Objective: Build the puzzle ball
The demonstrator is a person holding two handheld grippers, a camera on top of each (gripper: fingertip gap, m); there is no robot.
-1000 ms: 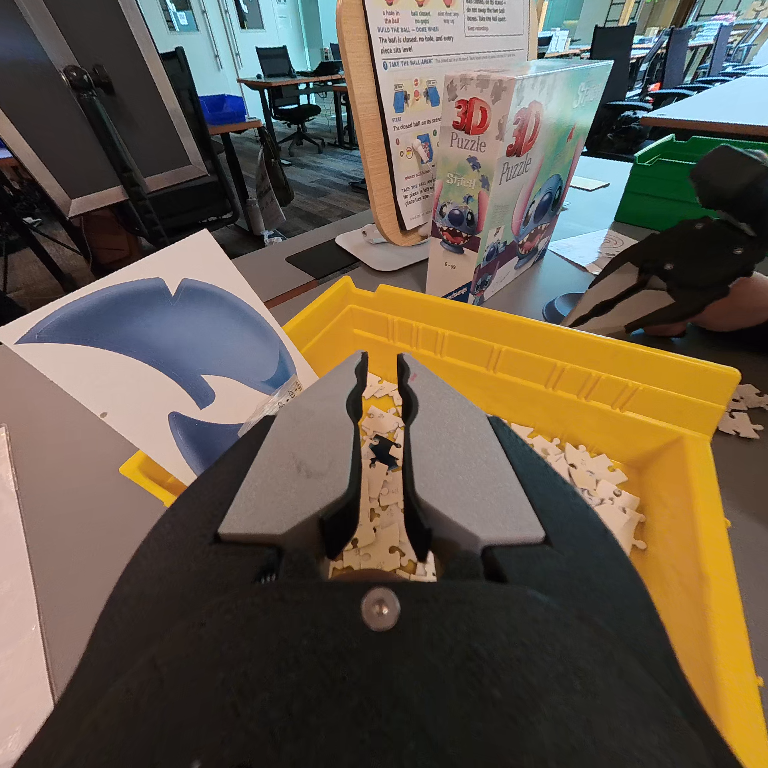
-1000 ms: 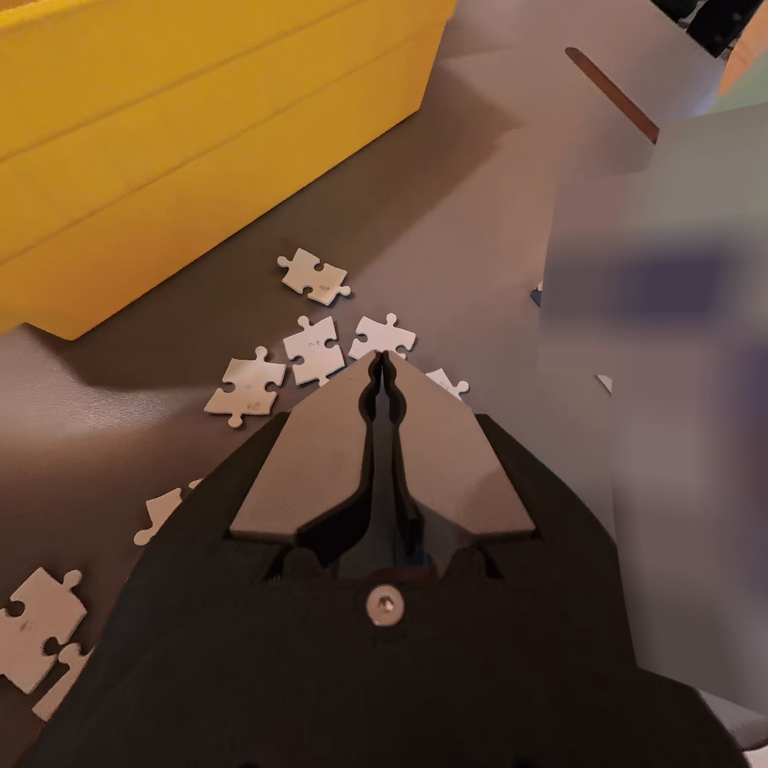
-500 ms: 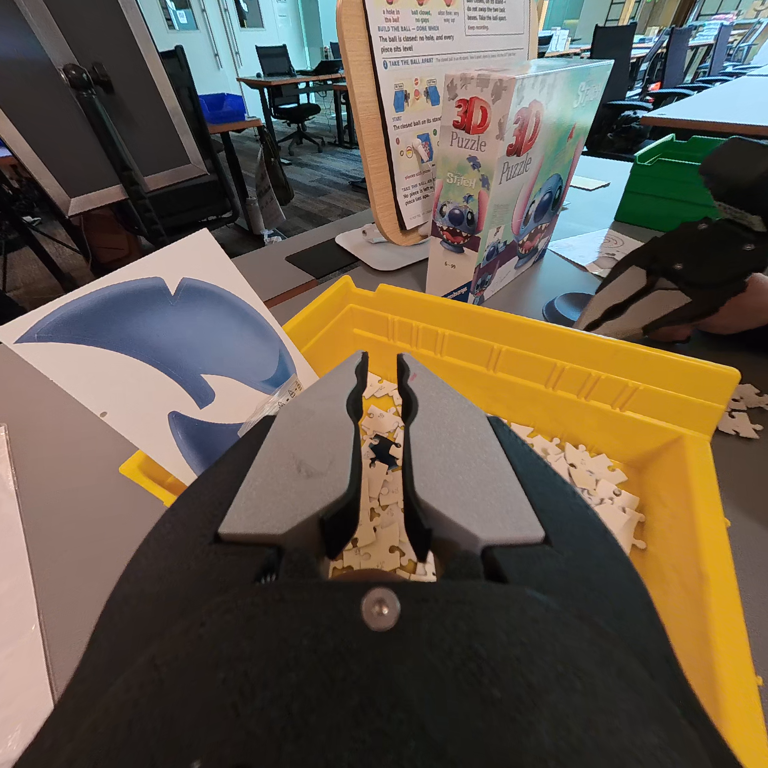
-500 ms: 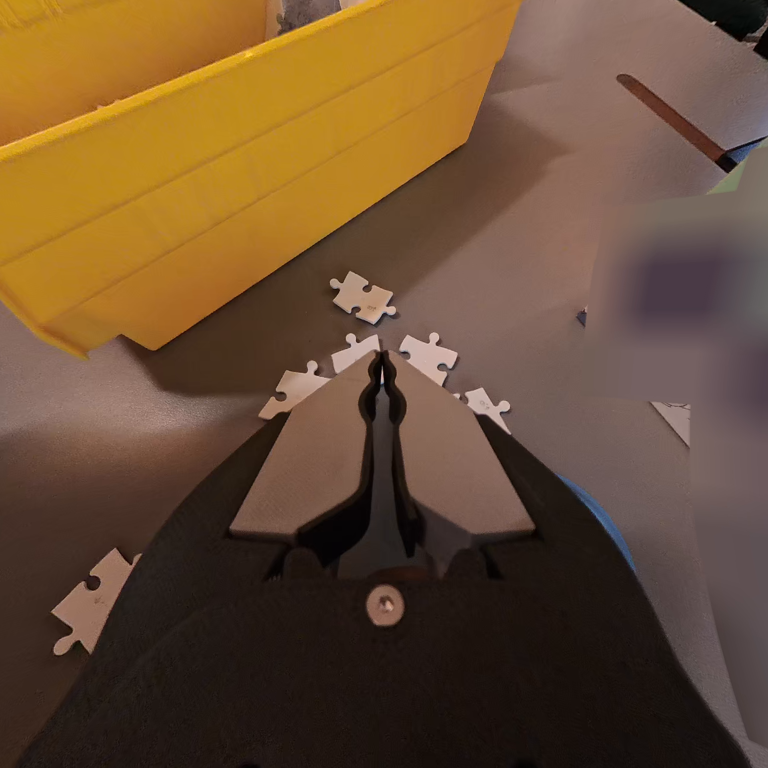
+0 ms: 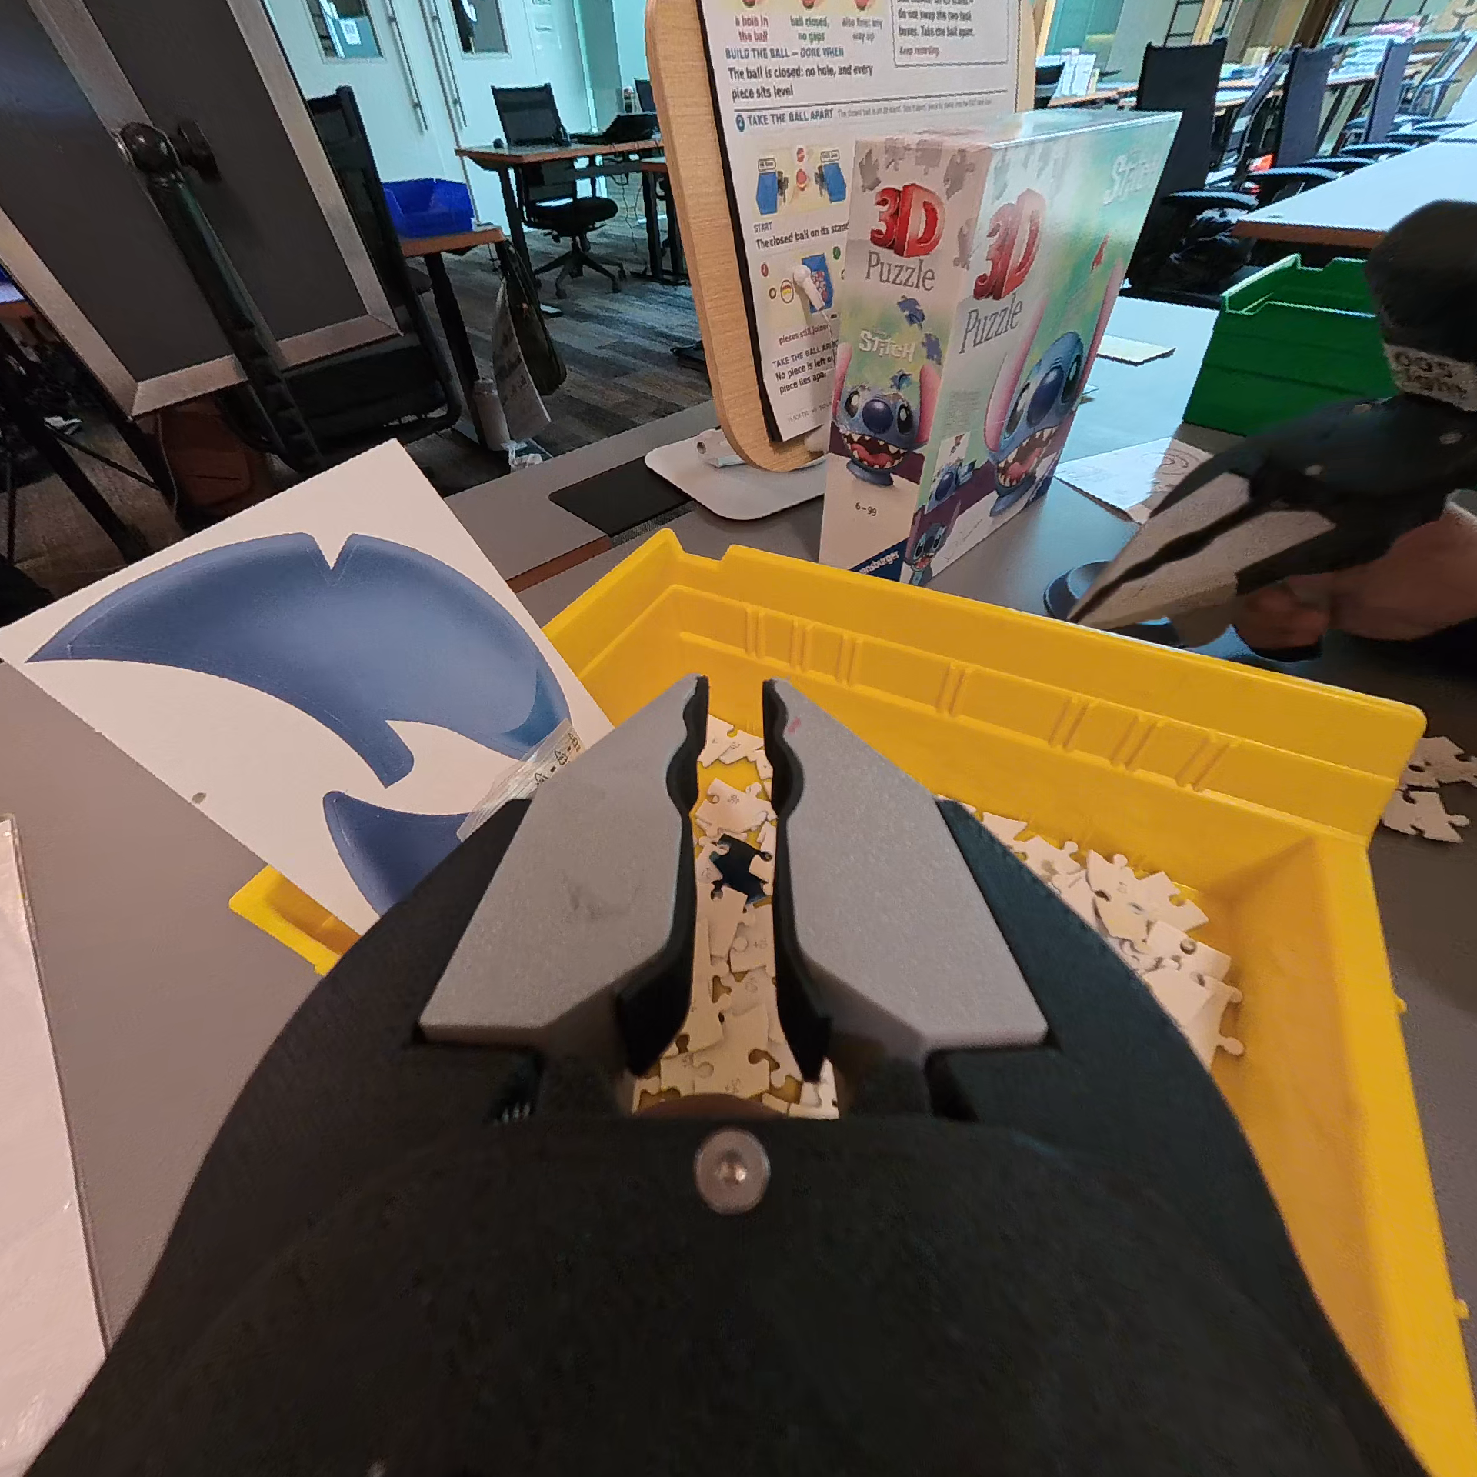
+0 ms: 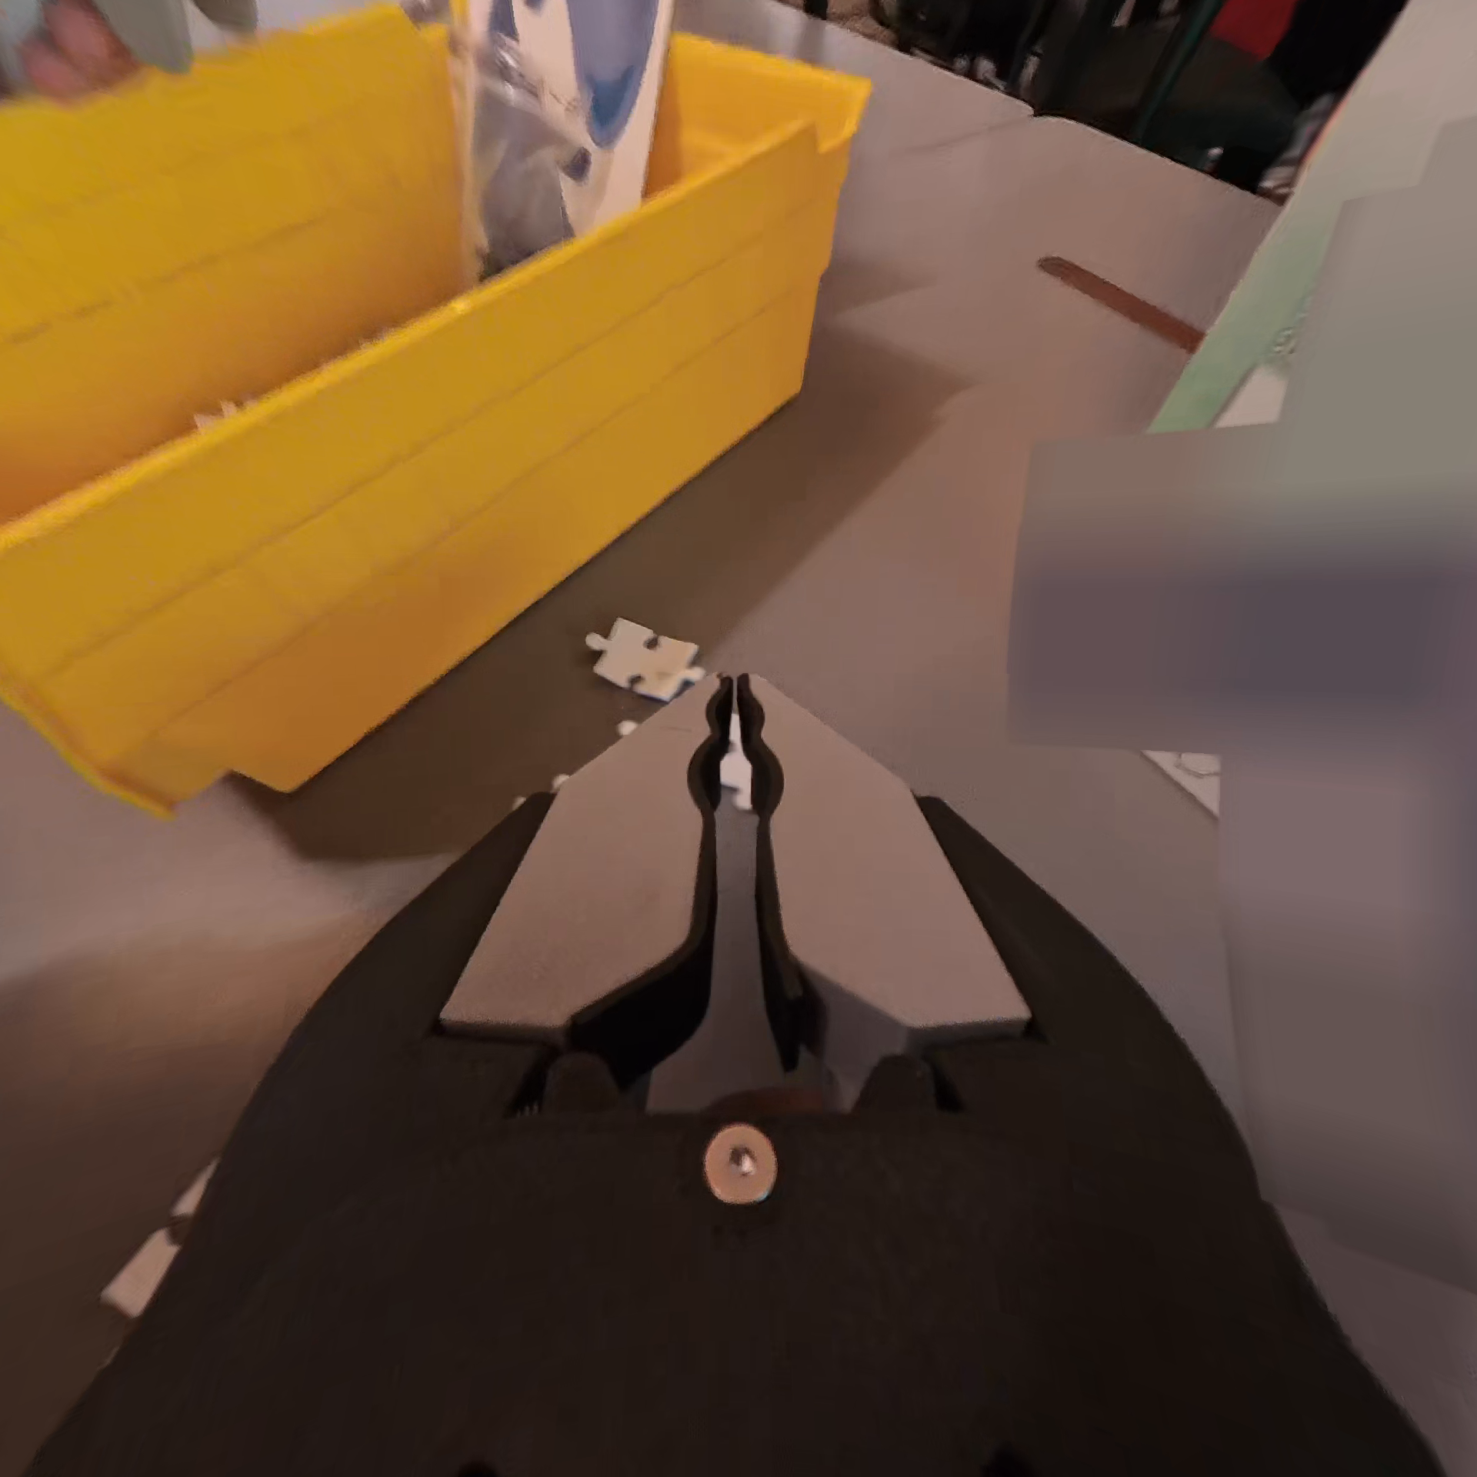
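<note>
My left gripper (image 5: 735, 691) hovers over the yellow bin (image 5: 1039, 679), its jaws a narrow gap apart and empty. The bin holds several white face-down puzzle pieces (image 5: 1119, 887) and one blue piece (image 5: 739, 867) seen between my fingers. My right gripper (image 6: 734, 679) is shut with nothing seen in it, above the grey table to the right of the bin (image 6: 400, 495). One loose piece (image 6: 646, 662) lies just beyond its tips. It also shows in the left wrist view (image 5: 1075, 619), behind the bin's far right corner.
A 3D puzzle box (image 5: 983, 336) and an instruction board (image 5: 783, 200) stand behind the bin. A white card with blue shapes (image 5: 280, 663) leans on the bin's left side. A green bin (image 5: 1287, 344) is far right. Loose pieces (image 5: 1431, 791) lie right of the bin. Left tips to right tips: about 25 cm.
My right gripper has lifted and drawn back from the loose pieces on the table, so more of the bin shows. It stays shut. My left gripper has not moved.
</note>
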